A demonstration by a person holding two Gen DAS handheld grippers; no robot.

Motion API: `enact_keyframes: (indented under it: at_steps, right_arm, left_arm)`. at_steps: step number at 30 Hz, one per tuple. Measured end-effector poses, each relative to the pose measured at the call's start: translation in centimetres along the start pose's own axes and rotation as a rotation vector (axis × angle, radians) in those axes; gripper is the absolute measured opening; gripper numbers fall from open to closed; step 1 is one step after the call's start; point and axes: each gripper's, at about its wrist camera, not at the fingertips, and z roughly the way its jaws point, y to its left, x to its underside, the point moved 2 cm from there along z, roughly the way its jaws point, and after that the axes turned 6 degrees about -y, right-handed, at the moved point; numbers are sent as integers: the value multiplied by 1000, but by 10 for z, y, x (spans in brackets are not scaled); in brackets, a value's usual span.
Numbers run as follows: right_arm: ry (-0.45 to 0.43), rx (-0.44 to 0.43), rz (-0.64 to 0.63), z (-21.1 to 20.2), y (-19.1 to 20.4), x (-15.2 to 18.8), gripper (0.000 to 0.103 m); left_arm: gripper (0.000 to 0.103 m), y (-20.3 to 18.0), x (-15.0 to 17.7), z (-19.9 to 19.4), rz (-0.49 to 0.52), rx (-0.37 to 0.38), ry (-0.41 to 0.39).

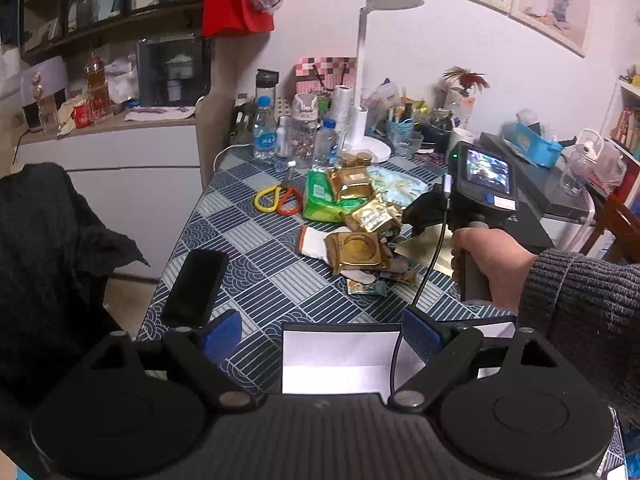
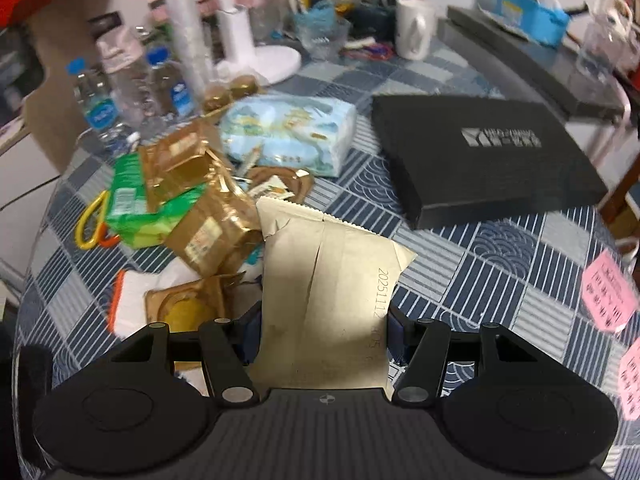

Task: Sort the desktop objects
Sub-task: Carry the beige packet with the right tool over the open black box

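Observation:
My right gripper (image 2: 324,328) is shut on a flat beige foil packet (image 2: 328,276) with a printed date, held just above the table near a pile of gold packets (image 2: 212,224), a green pack (image 2: 128,200) and a blue tissue pack (image 2: 292,132). In the left wrist view the right gripper's body and hand (image 1: 480,200) hover beside the same pile (image 1: 360,216). My left gripper (image 1: 320,334) is open and empty, low over the near table edge above a white-lined box (image 1: 340,360).
A black phone (image 1: 194,288) lies near the left edge. Yellow-orange scissors (image 1: 278,200), water bottles (image 1: 264,132), a white lamp (image 1: 364,120) and a white mug (image 2: 414,30) stand behind. A black box (image 2: 480,156) lies right. Pink notes (image 2: 608,292) lie at the right edge.

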Motion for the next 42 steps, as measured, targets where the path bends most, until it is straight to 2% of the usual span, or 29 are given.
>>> enact_keyframes:
  at_steps: [17, 29, 42]
  right_arm:
    - [-77, -55, -25, -81, -12, 18, 58]
    - [-112, -87, 1, -133, -26, 41, 58]
    - [-147, -125, 16, -184, -27, 74, 58]
  left_arm:
    - [103, -27, 13, -51, 36, 61, -41]
    - [103, -45, 36, -92, 81, 63, -64]
    - [103, -42, 51, -132, 106, 65, -102]
